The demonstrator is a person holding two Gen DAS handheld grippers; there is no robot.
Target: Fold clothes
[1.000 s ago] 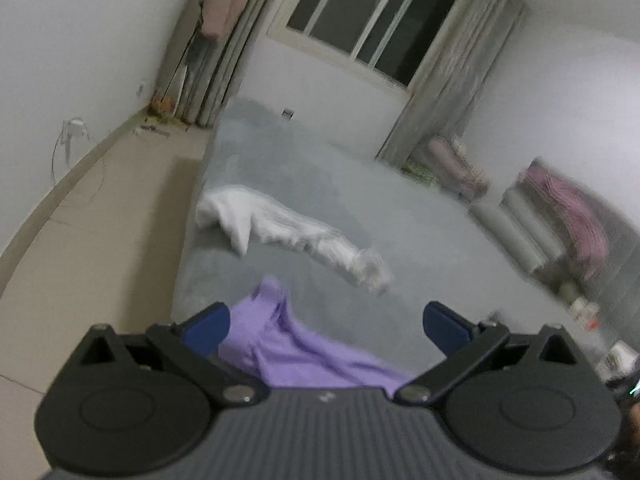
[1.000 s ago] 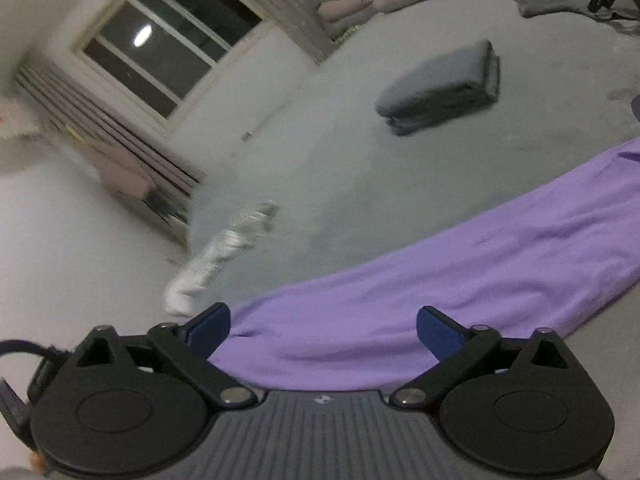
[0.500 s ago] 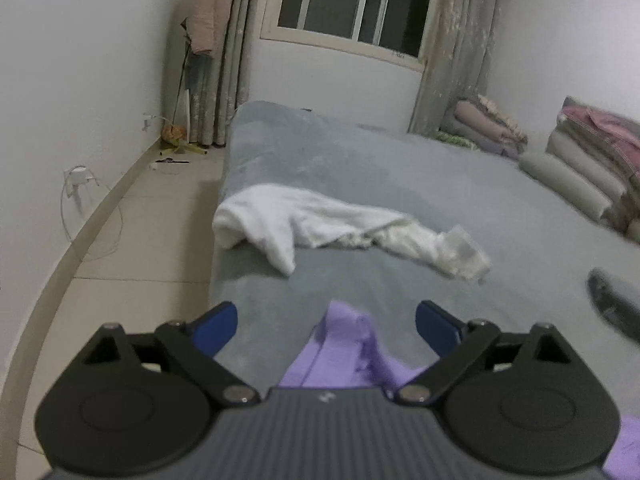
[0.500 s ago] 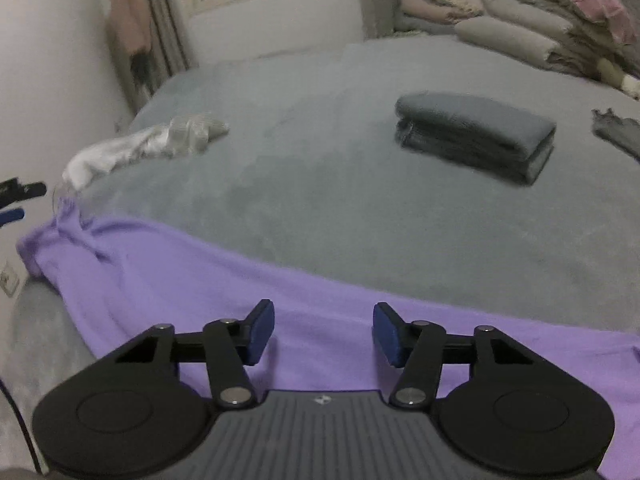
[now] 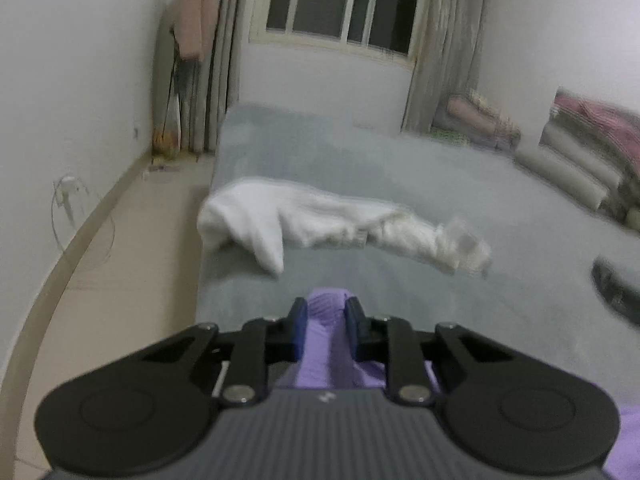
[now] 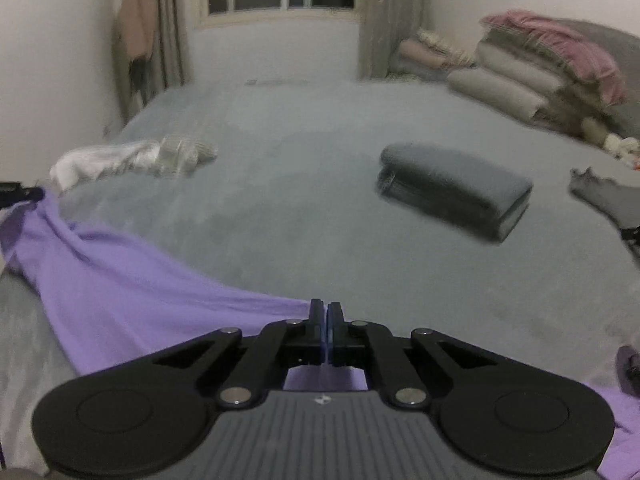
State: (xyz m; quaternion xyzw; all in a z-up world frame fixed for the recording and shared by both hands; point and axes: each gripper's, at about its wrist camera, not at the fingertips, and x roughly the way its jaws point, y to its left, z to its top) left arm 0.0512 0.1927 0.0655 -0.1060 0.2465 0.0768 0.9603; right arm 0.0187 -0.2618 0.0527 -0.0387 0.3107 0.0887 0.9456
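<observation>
A purple garment (image 6: 120, 288) lies stretched along the near edge of the grey bed (image 6: 300, 220). In the left wrist view its bunched end (image 5: 320, 344) sits between the blue pads of my left gripper (image 5: 326, 308). Those jaws are closing and the pads press on the cloth. My right gripper (image 6: 324, 310) is shut, its fingers pinched together on the garment's far edge further along. From there the cloth rises leftwards to the left gripper's fingers (image 6: 18, 194) at the picture's edge.
A crumpled white garment (image 5: 300, 220) lies beyond the purple one near the bed's left edge, with bare floor (image 5: 120, 260) beside it. A folded grey stack (image 6: 452, 188) and a loose grey garment (image 6: 608, 196) lie to the right. Pillows and blankets (image 6: 540, 68) are piled at the far right.
Both grippers went from wide open to closed on the purple garment. The left one came down onto the cloth's end. The right view rolled from tilted to level.
</observation>
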